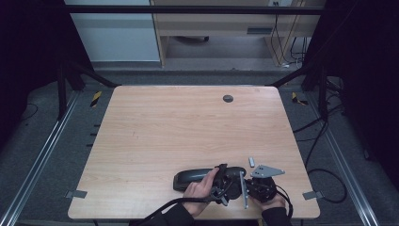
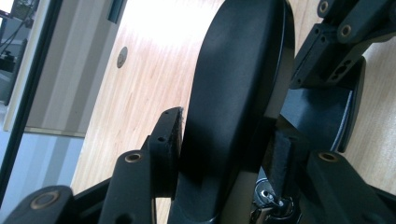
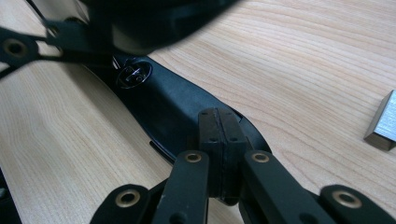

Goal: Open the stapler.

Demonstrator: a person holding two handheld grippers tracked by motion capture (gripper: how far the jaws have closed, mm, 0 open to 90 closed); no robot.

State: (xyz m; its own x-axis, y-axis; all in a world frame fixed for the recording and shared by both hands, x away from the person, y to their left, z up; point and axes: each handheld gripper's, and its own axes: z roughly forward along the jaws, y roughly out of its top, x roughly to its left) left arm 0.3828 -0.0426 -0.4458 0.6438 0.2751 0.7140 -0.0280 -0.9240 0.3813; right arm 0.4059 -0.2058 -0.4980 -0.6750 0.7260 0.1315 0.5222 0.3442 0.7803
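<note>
A long black hinged object, like a stapler point(image 1: 190, 178), lies near the table's front edge. Its top cover point(image 2: 233, 84) is swung up from its flat base point(image 3: 173, 107). My left gripper point(image 1: 222, 175) is shut on that cover, one pad against each of its sides. My right gripper point(image 3: 218, 116) is shut with nothing between its pads, and its tips rest on the end of the base. In the high view my right gripper point(image 1: 245, 181) sits just right of the left one, under its grey plate point(image 1: 267, 170). A hand holds each gripper.
A small silvery metal block point(image 1: 251, 161) lies on the wooden table point(image 1: 188, 127), just beyond my right gripper; it is also at the right gripper view's right edge point(image 3: 383, 122). A round grey cable cap point(image 1: 227, 98) sits at the table's far side.
</note>
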